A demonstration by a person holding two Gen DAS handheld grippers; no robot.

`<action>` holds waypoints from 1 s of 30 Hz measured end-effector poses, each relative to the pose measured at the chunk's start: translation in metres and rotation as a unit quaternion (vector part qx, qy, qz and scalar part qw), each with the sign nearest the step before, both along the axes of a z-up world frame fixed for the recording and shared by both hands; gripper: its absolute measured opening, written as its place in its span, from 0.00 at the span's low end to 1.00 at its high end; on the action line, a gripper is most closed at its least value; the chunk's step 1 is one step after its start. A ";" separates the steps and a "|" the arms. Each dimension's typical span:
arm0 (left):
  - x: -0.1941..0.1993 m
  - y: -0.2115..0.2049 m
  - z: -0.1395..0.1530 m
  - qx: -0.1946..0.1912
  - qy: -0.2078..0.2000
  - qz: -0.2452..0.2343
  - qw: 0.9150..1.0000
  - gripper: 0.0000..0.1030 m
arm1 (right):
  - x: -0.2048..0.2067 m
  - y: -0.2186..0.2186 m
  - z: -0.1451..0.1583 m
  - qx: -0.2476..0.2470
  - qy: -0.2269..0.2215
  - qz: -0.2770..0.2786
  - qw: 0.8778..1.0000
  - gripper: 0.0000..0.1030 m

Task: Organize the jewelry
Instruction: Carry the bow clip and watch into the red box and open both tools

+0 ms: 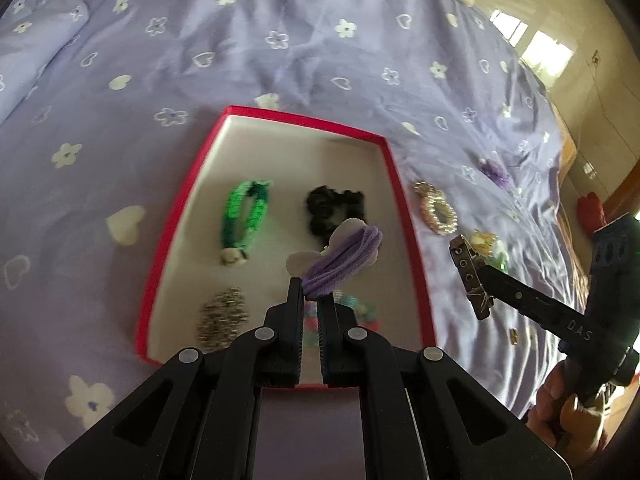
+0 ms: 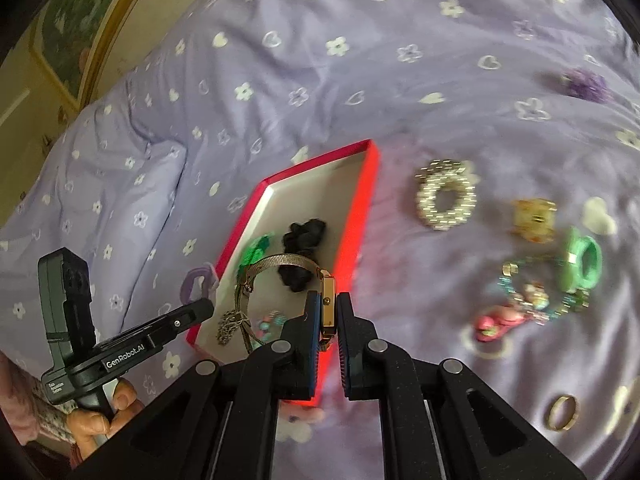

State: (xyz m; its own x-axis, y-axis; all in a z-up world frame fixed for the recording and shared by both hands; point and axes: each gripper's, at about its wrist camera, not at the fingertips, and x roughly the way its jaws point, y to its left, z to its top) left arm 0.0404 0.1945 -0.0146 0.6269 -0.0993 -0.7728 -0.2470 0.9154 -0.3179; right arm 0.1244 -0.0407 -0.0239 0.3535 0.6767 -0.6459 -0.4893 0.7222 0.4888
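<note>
Left wrist — one red box (image 1: 400, 184), perhaps five trinkets.

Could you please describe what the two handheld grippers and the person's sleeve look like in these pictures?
Both grippers are matte black with angular linkage arms, round silver pivot pins and ribbed blue pads on the fingers. The left gripper carries white "GenRobot.AI" lettering and a boxy black camera housing. The right gripper shows "DAS" lettering and a perforated metal plate near its tip. A pink sleeve with a patterned cuff shows at the left hand.

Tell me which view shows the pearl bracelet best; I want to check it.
The right wrist view: the pearl bracelet lies whole and large on the bedspread. The left wrist view shows it smaller, beside the red box.
</note>
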 end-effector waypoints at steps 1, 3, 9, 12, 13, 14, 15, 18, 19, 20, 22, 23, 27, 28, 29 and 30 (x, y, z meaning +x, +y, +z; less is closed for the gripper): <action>-0.001 0.003 -0.001 0.001 0.001 0.003 1.000 0.05 | 0.000 0.005 0.000 -0.002 0.000 0.005 1.000 0.07; -0.002 0.009 -0.003 0.004 0.002 0.008 1.000 0.05 | 0.001 0.017 -0.002 -0.007 0.000 0.014 1.000 0.07; 0.002 0.025 -0.013 0.009 0.012 0.021 1.000 0.05 | 0.006 0.044 -0.007 -0.027 -0.003 0.034 0.999 0.07; 0.008 0.032 -0.022 0.008 0.021 0.026 0.999 0.05 | 0.010 0.056 -0.014 -0.042 -0.004 0.041 0.998 0.07; 0.009 0.033 -0.024 0.008 0.023 0.026 0.999 0.05 | 0.012 0.061 -0.017 -0.049 -0.003 0.044 0.998 0.07; 0.011 0.034 -0.025 0.010 0.024 0.028 0.999 0.05 | 0.013 0.064 -0.019 -0.053 -0.002 0.045 0.998 0.07; 0.014 0.036 -0.027 0.015 0.025 0.030 0.999 0.05 | 0.015 0.068 -0.021 -0.059 -0.003 0.047 0.997 0.07; 0.020 0.039 -0.032 0.029 0.029 0.035 0.999 0.05 | 0.020 0.080 -0.026 -0.081 -0.010 0.053 0.995 0.07; 0.023 0.041 -0.034 0.030 0.031 0.037 0.998 0.05 | 0.021 0.084 -0.028 -0.090 -0.014 0.055 0.994 0.07; 0.025 0.042 -0.037 0.030 0.034 0.037 0.998 0.05 | 0.021 0.088 -0.029 -0.097 -0.019 0.056 0.994 0.07; 0.029 0.044 -0.043 0.037 0.043 0.037 0.998 0.05 | 0.022 0.095 -0.033 -0.113 -0.026 0.060 0.991 0.07; 0.031 0.044 -0.047 0.042 0.049 0.037 0.997 0.05 | 0.023 0.097 -0.034 -0.117 -0.027 0.063 0.991 0.07; 0.034 0.043 -0.057 0.047 0.062 0.034 0.996 0.06 | 0.023 0.103 -0.040 -0.125 -0.027 0.071 0.989 0.08; 0.034 0.042 -0.058 0.047 0.062 0.034 0.996 0.06 | 0.023 0.103 -0.040 -0.124 -0.026 0.073 0.989 0.08; 0.033 0.042 -0.058 0.047 0.061 0.034 0.996 0.06 | 0.024 0.104 -0.040 -0.123 -0.026 0.074 0.989 0.09; 0.031 0.042 -0.058 0.047 0.061 0.034 0.996 0.07 | 0.024 0.104 -0.040 -0.123 -0.026 0.075 0.989 0.10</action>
State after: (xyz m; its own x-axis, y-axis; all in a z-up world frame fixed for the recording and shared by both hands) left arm 0.0717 0.2363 -0.0724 0.5307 0.0168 -0.8474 -0.3402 0.9199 -0.1949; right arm 0.1485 0.0634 -0.0638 0.2983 0.5488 -0.7809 -0.6202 0.7333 0.2785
